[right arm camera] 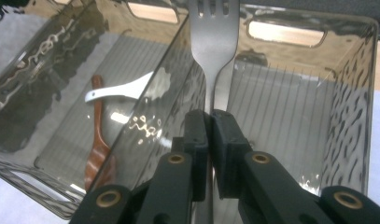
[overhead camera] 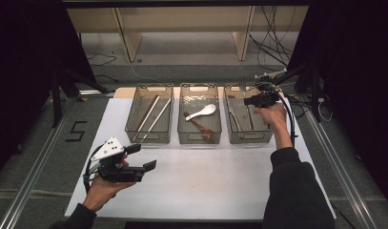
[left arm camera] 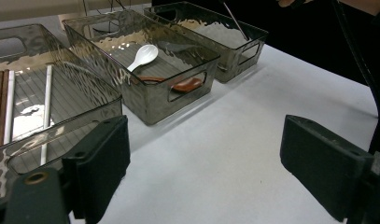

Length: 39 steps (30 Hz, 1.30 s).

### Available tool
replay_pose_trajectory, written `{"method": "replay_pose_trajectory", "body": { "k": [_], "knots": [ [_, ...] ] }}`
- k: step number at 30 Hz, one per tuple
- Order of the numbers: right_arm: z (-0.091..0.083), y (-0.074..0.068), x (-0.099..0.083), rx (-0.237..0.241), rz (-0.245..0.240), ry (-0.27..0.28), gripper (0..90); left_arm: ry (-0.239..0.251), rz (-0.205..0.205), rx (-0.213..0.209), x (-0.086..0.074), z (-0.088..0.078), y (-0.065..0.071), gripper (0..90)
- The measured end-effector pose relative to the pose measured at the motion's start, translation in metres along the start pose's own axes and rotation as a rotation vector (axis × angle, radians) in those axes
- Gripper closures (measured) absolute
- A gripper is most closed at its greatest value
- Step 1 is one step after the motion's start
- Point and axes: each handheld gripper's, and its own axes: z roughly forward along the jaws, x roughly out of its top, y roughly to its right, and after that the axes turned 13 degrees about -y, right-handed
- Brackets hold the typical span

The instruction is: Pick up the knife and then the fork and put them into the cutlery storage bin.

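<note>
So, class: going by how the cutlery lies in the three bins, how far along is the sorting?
Done: chopsticks lie in the left bin, and a white spoon and a brown spoon in the middle bin. In hand: the right tool is shut on a fork over the right bin, not yet released. Left: setting the fork down. The left tool is open over the white table.

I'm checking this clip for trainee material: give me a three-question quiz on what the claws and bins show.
1. True or false: the right claw is shut on a fork.
2. Which bin holds the white spoon? A) left bin B) middle bin C) right bin
3. What do the left claw's jaws hold?

Key:
1. True, above the right bin.
2. B, beside a brown spoon.
3. Nothing; they stand open above the white table.
</note>
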Motion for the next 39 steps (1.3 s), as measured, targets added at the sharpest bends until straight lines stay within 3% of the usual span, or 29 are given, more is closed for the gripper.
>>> {"method": "replay_pose_trajectory", "body": {
  "k": [39],
  "knots": [
    [0.018, 0.008, -0.009, -0.011, 0.053, -0.035, 85.1, 0.005, 0.000, -0.001, 0.000, -0.001, 0.000, 15.5]
  ]
}}
